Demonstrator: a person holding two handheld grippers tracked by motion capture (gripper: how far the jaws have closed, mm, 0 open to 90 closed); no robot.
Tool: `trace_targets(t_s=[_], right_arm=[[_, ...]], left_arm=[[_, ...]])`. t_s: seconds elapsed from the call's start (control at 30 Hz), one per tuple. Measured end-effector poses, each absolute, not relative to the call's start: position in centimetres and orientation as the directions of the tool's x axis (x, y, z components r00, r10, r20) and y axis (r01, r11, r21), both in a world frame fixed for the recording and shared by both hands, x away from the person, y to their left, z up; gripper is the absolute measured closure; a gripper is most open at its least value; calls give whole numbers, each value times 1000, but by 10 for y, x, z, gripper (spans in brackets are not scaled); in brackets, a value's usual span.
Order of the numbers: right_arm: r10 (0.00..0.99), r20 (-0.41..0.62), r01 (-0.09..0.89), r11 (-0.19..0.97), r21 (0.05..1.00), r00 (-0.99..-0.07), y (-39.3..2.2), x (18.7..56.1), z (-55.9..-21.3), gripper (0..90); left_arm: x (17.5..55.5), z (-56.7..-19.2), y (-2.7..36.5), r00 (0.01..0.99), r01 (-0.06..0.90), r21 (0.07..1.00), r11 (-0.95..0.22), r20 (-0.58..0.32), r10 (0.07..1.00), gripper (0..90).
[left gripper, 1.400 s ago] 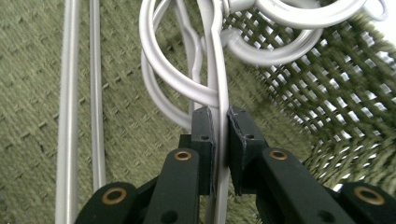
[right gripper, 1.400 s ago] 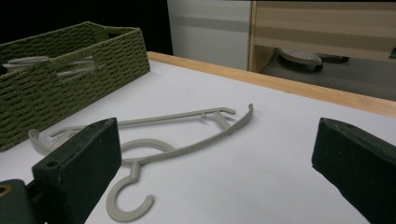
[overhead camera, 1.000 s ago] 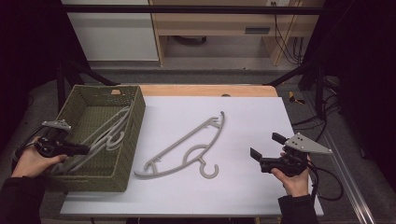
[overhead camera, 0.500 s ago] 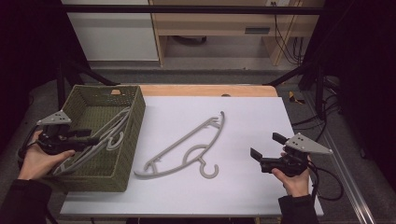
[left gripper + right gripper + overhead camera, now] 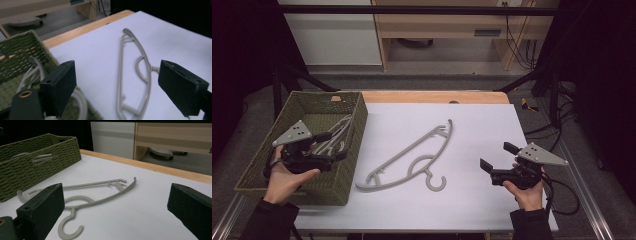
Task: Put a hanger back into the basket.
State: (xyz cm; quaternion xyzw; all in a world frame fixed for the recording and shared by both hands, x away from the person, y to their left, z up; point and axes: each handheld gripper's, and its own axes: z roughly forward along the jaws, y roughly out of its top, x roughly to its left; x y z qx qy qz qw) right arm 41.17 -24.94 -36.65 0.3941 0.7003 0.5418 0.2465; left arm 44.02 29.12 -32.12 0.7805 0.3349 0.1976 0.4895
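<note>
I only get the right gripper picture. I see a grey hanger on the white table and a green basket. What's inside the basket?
Observer: The high view looks into the basket: more grey hangers lie in it.
Operator: Where's the other gripper?
Observer: The left gripper is over the basket, pointing toward the hanger on the table.
Operator: Is it holding anything?
Observer: No. In the left gripper view its jaws have just been opening and stand wide apart, with nothing between them.
</note>
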Motion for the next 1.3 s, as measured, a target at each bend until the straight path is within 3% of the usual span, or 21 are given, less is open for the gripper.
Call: trace_targets(t_s=[0.43,0.9,1.3], right_arm=[[823,77,277,100,956,-563,-251,411,-366,12],[823,81,277,95,956,-562,-253,410,-365,11],[820,81,271,93,958,-566,-254,408,-363,12]], left_arm=[[422,-345,245,706,274,924,-268,-4,709,112],[426,-354,190,771,279,866,-414,55,634,106],[446,-378,145,819,333,759,-559,61,571,151]])
